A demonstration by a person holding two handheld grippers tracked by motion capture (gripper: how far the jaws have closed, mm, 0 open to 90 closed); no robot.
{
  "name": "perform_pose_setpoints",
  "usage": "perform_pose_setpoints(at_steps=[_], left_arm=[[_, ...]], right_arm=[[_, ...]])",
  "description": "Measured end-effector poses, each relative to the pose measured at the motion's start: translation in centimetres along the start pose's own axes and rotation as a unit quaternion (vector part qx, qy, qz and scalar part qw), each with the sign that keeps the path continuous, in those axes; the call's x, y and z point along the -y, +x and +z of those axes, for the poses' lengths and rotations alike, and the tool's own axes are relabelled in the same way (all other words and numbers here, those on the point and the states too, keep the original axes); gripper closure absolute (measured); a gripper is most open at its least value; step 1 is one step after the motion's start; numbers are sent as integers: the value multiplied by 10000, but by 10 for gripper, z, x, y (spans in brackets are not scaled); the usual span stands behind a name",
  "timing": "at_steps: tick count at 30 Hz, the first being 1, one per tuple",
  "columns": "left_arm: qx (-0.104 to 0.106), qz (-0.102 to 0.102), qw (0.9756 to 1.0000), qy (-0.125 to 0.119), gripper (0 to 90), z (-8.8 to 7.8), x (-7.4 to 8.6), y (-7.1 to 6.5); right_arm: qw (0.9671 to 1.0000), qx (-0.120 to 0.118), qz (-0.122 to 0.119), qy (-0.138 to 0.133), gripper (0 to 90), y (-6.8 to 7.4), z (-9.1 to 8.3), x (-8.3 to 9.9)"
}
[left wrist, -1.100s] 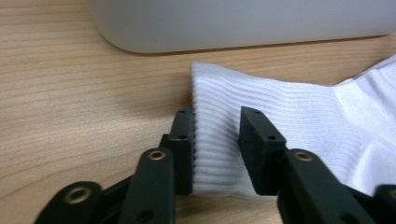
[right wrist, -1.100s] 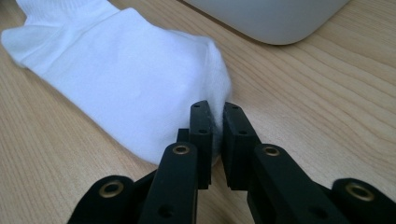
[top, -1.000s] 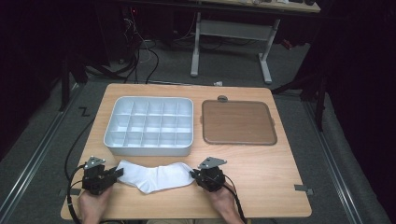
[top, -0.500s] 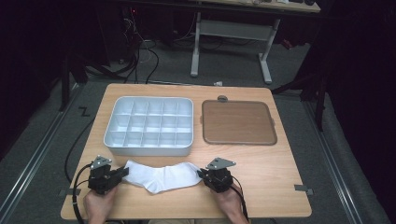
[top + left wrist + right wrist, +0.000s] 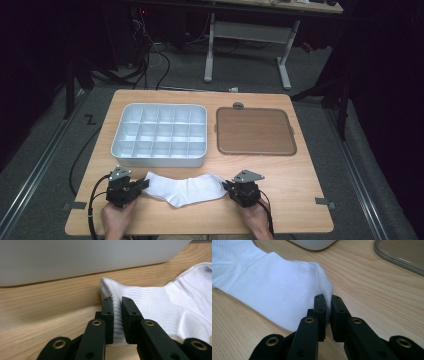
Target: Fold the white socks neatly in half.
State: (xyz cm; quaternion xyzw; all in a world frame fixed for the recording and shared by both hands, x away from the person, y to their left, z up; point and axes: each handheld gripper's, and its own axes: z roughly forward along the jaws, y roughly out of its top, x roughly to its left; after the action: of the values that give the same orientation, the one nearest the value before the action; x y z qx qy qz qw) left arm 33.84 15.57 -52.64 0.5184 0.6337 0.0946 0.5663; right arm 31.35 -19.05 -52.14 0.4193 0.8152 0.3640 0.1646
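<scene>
Wooden table point(image 5: 300, 190) | white sock point(image 5: 185, 187) ends pinched between both grippers' jaws

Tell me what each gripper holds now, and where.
Both hold the white sock: left gripper pinches the ribbed cuff end, right gripper pinches the toe end.

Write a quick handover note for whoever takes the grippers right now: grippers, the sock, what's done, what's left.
Left gripper: shut on the ribbed cuff end of the white sock; its jaws have just been closing on it.
Right gripper: shut on the sock's toe end.
Sock: stretched between the two grippers along the near edge of the table, in front of the divided tray. The brown lid lies to the tray's right.
Done: both ends gripped.
Left: probably fold or roll the sock and put it in a tray compartment; all compartments look empty.
</scene>
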Motion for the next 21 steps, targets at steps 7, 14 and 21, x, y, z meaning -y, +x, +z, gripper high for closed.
perform_pose_setpoints(at_steps=[7, 14, 21], left_arm=[[120, 116, 9998, 116, 812, 11, 7, -13], [212, 166, 9994, 219, 813, 21, 13, -25], [283, 238, 9990, 247, 814, 26, 17, -35]], right_arm=[[9998, 170, 72, -52, 844, -11, -9, 10], [9993, 295, 245, -42, 845, -22, -18, 19], [9987, 399, 303, -31, 844, -30, -24, 24]])
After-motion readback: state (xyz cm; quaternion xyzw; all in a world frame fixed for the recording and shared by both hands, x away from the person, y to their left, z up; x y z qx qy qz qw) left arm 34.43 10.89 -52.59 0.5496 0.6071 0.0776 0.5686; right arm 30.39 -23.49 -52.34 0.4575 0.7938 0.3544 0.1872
